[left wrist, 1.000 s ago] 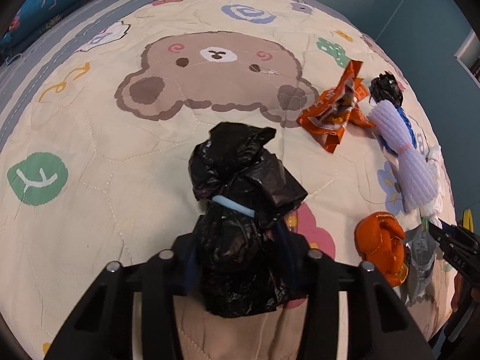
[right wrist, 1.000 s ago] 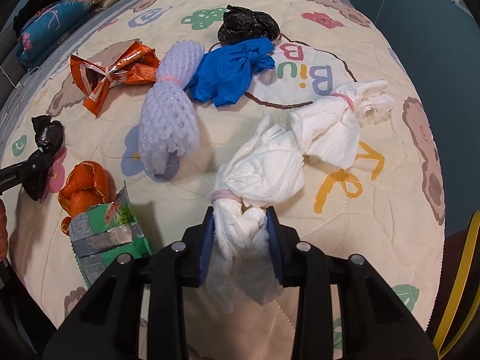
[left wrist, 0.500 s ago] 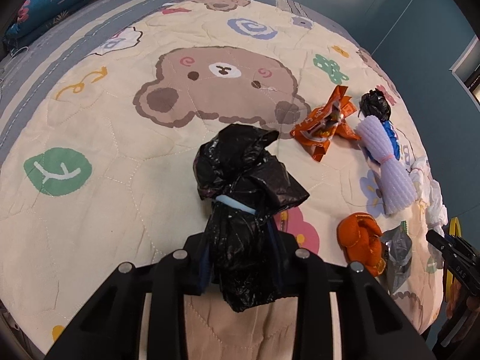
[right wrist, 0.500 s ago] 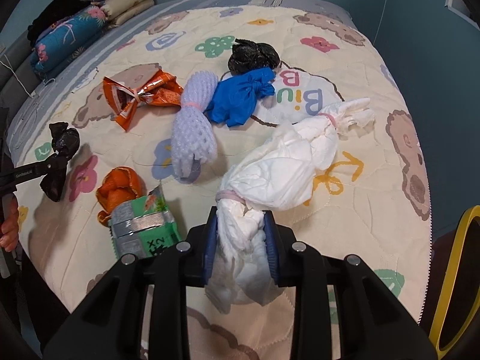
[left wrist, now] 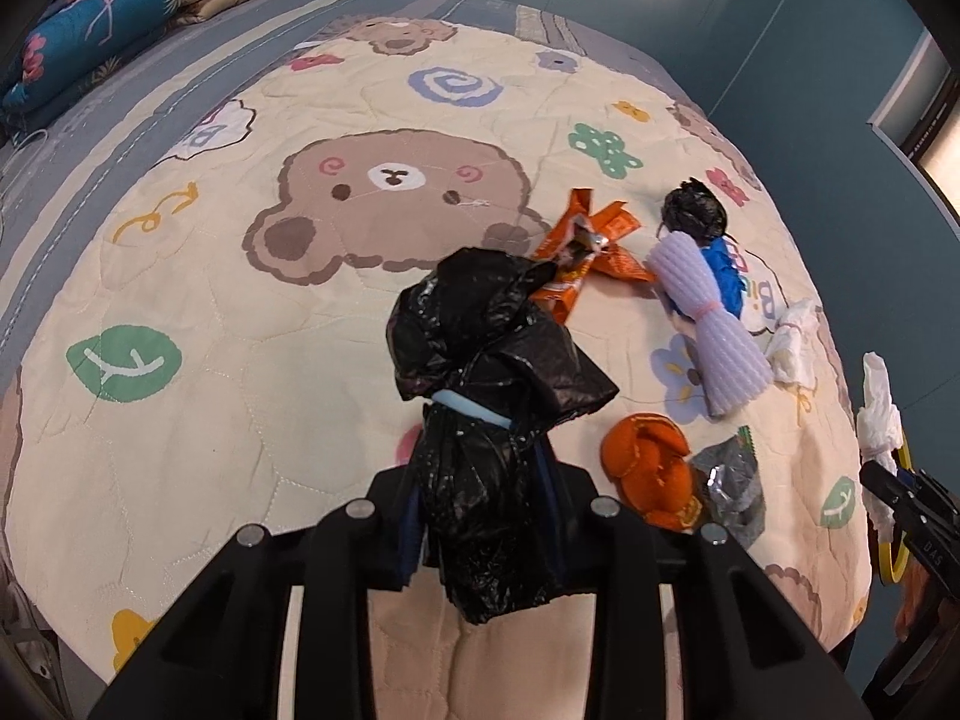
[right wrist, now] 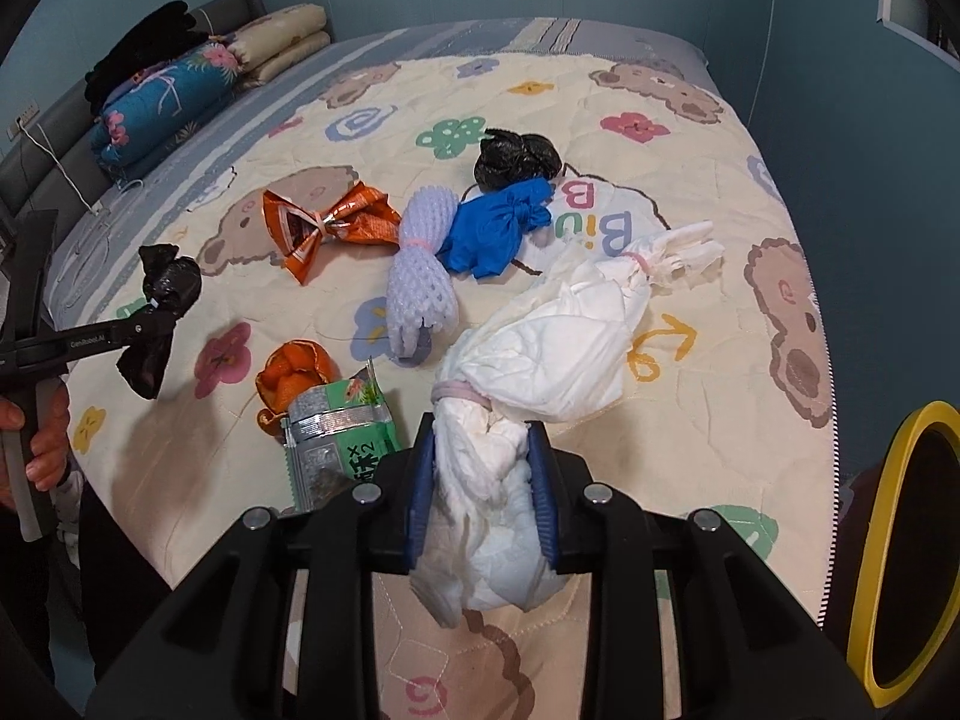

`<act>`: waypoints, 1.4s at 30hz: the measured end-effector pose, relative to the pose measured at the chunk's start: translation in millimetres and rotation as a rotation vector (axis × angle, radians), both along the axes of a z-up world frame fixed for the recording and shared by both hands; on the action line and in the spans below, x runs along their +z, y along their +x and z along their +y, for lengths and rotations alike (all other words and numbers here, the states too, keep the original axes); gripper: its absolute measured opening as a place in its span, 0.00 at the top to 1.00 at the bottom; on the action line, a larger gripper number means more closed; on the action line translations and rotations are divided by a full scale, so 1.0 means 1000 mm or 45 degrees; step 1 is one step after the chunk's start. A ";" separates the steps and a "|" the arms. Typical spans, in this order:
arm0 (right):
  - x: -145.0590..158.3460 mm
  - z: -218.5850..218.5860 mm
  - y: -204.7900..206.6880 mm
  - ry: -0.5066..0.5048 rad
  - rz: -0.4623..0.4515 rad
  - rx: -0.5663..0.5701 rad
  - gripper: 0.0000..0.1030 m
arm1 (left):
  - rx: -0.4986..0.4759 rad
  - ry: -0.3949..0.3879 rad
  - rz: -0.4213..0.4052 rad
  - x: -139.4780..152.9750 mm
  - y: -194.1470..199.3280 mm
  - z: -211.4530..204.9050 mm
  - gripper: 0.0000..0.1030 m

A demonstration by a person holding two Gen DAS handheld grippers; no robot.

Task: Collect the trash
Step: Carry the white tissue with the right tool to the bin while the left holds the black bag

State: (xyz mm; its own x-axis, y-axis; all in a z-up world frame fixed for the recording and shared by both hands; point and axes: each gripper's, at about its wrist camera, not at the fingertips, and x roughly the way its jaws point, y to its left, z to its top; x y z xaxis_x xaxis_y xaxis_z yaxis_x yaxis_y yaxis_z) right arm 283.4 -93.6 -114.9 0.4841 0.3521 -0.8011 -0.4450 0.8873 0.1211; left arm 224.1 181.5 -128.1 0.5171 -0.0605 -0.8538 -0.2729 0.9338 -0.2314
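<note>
My left claw [left wrist: 486, 516] is clamped on a black bag [left wrist: 480, 372], held above the bed [left wrist: 198, 276]. My right claw [right wrist: 480, 486] grips a white bundle [right wrist: 540, 354] by its tied end, also off the quilt. The bin [right wrist: 900, 552], yellow-rimmed, sits low at my right beside the bed. I judge the step is carrying both to it: I should hold both grips firm, swing the white bundle over the rim first, and let go only once it is inside. On the bear-print quilt lie an orange wrapper [right wrist: 330, 222], foam net [right wrist: 417, 276], blue bag [right wrist: 498, 228], small black bag [right wrist: 516, 159], peel [right wrist: 294, 375] and green packet [right wrist: 339, 432]. Teal walls surround; pillows [right wrist: 180, 90] at the head
</note>
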 end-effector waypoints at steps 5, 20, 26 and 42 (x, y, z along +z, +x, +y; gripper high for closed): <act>0.010 -0.016 -0.006 0.030 -0.019 -0.015 0.73 | -0.034 0.013 -0.011 0.010 0.002 -0.019 0.71; 0.036 -0.081 -0.019 0.078 -0.078 -0.119 0.73 | -0.192 0.031 -0.044 0.038 0.021 -0.095 0.71; 0.048 -0.113 -0.024 0.087 -0.110 -0.176 0.73 | -0.282 0.040 -0.066 0.052 0.029 -0.133 0.71; 0.072 -0.218 -0.036 0.116 -0.148 -0.402 0.73 | -0.605 0.069 -0.121 0.090 0.059 -0.266 0.71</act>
State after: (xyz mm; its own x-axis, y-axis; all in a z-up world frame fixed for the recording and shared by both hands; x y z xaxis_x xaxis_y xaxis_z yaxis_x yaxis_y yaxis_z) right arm 247.1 -311.9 -43.2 0.6664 0.2382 -0.7065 -0.1657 0.9712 0.1711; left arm 282.6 -84.8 -37.8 0.5189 -0.2653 -0.8126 0.2067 0.9613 -0.1819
